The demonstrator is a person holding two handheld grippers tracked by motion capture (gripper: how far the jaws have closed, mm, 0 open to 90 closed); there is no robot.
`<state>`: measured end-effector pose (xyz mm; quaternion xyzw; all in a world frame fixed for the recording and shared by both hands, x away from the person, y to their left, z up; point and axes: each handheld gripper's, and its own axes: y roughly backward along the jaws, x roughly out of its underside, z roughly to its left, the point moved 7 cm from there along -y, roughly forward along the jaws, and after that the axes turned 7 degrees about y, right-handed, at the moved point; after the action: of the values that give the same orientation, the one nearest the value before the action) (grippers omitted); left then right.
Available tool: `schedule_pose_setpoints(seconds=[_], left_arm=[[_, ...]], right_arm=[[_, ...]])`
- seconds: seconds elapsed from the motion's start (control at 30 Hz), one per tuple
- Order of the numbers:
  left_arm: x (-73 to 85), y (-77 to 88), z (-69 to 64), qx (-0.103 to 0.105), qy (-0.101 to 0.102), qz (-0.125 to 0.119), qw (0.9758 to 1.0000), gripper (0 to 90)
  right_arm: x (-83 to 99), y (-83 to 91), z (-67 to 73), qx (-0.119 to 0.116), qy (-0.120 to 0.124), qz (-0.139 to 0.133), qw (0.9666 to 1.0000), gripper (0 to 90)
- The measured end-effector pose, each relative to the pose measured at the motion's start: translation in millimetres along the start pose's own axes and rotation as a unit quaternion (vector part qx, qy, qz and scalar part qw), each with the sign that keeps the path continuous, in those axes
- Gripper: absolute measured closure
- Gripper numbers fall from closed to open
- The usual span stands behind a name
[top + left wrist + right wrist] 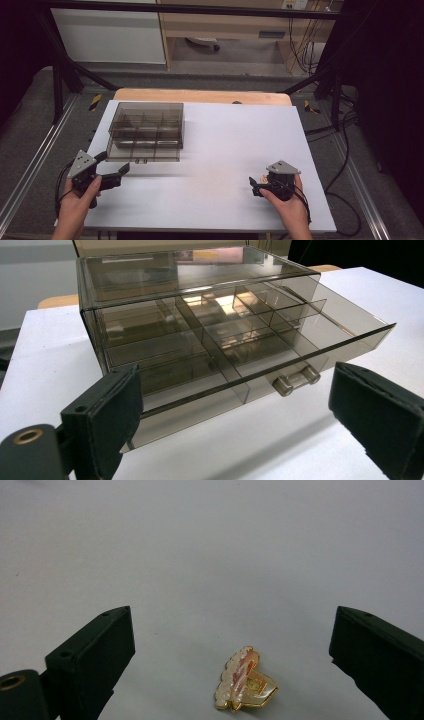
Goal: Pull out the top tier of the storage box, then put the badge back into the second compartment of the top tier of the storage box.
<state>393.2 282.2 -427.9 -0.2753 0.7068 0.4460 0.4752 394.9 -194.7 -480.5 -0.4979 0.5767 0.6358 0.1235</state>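
Smoky clear plastic makes up the drawer box [146, 131], which sits toward the far left of the white surface [225, 145]. Its drawer [240, 347] is pulled partway out, showing divided compartments, with a small handle [296, 380] on its front. The left gripper [114, 169] is just in front of the box on the near left; in the left gripper view its fingers [107, 420] are spread wide and hold nothing, the drawer front between them but farther off. The right gripper [256, 186] is near the front edge on the right, well apart from the box. Its fingers [95, 662] gape wide too, with a small gold and pink hair clip [245, 680] lying on the surface between them, untouched.
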Motion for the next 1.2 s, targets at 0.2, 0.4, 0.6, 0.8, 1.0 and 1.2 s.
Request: schedule_pose_setpoints(seconds=[0.2, 0.4, 0.6, 0.8, 1.0, 1.2], left_arm=[[0.2, -1.1, -2.1, 0.001, -0.001, 0.002, 1.0000, 7.4], [0.8, -1.8, -3.8, 0.003, -0.002, 0.004, 1.0000, 7.8], [0.8, -1.7, -3.8, 0.002, -0.003, 0.003, 1.0000, 8.0], [0.2, -1.0, -1.6, -0.002, -0.001, 0.001, 1.0000, 7.8], [0.3, -0.8, -1.4, -0.002, -0.002, 0.002, 1.0000, 7.8], [-0.6, -0.9, 0.1, -0.005, -0.003, 0.002, 1.0000, 7.8]], right_arm=[[0.9, -1.0, 0.2, -0.002, 0.002, 0.003, 1.0000, 5.0], [4.8, -2.8, -0.6, -0.003, -0.008, 0.013, 0.9999, 5.0], [13.6, -7.3, -4.3, 0.006, -0.026, 0.042, 0.9988, 5.0], [20.9, -12.2, -4.9, 0.001, -0.027, 0.065, 0.9975, 5.0], [26.5, -13.5, -5.0, -0.002, -0.029, 0.082, 0.9962, 5.5], [26.7, -12.5, -5.3, -0.008, -0.030, 0.080, 0.9963, 9.9]])
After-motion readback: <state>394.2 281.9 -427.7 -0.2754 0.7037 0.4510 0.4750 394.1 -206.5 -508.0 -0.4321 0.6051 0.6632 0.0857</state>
